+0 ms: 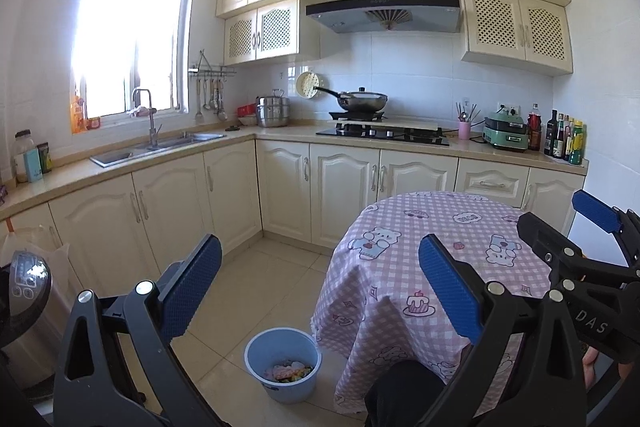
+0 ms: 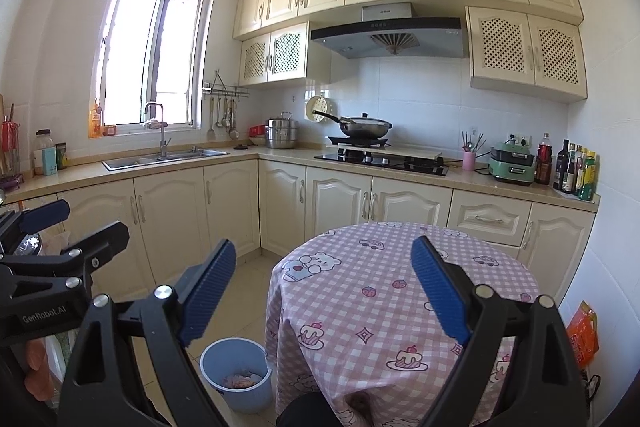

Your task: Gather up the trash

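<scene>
My left claw (image 1: 320, 287) stands wide open with nothing between its blue pads (image 1: 192, 283). My right claw (image 2: 324, 291) is spread just as wide and is empty too. Each claw shows at the edge of the other's view. The right one's body reads "DAS" and the left one's "GenRobot.AI". A bit of a hand (image 2: 38, 367) shows under the left one, mostly cut off.

Past the pads is a round table (image 2: 392, 291) under a pink checked cloth with bears and cakes, its top bare. Its near edge is cut off by a dark shape at the bottom of both views, which I cannot identify.

The trash (image 1: 288, 373) lies in a blue bin (image 1: 256, 359) on the floor tiles, just beside the table's left edge. It is a pink and green jumble, and I cannot make out single pieces.

At the far left of the left view a dark appliance (image 1: 24, 283) is half cut off. An orange packet (image 2: 582, 335) shows right of the table in the right view, its print unreadable. On the counter's right end stand bottles (image 2: 576, 167) with labels too small to read. The hood (image 2: 388, 35) carries a brand mark I cannot read.
</scene>
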